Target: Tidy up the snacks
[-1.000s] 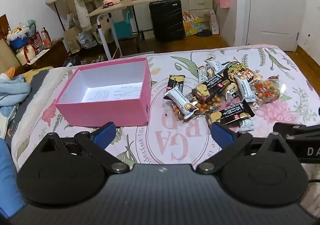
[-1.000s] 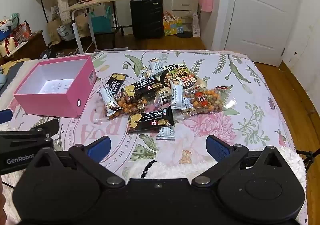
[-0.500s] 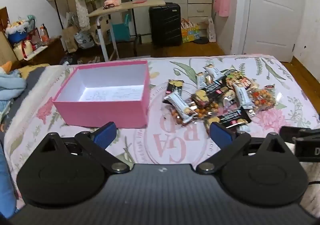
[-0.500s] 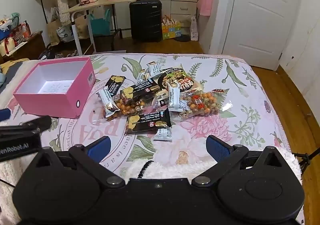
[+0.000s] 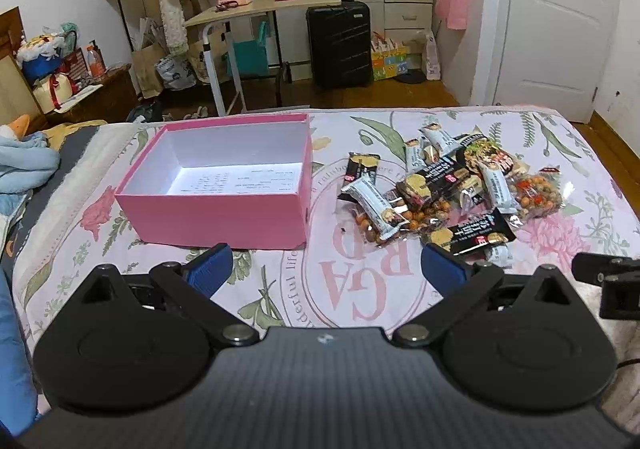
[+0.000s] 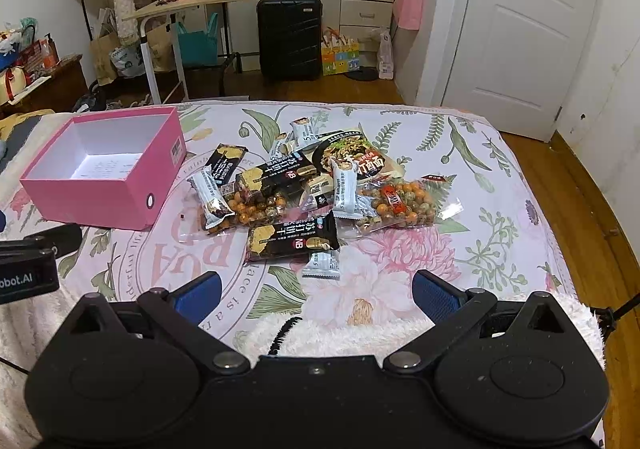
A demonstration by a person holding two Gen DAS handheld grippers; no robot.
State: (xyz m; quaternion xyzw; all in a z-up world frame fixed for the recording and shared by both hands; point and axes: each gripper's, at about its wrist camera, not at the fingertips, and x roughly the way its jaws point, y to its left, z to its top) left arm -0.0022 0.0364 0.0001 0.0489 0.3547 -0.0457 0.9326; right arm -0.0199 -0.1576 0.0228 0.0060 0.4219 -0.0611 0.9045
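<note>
An open pink box (image 5: 224, 217) with a white inside stands on the bed; it also shows in the right wrist view (image 6: 100, 201). Only a printed sheet lies in it. A pile of snack packets (image 5: 448, 193) lies to its right: black biscuit packs (image 6: 290, 239), white bars (image 6: 345, 185), clear bags of coated nuts (image 6: 400, 205), a noodle pack (image 6: 352, 157). My left gripper (image 5: 326, 265) is open and empty, near the box's front. My right gripper (image 6: 316, 291) is open and empty, just short of the pile.
The bed has a floral cover (image 6: 480, 185) with a fluffy white blanket (image 6: 340, 337) at its near edge. Beyond it stand a folding table (image 5: 260, 5), a black suitcase (image 5: 340, 43), bags, and a white door (image 6: 520, 21). Blue cloth (image 5: 24, 165) lies at left.
Both grippers have drawn back and risen a little, so the box and the pile look slightly farther. Both stay open and empty. Nothing on the bed has moved.
</note>
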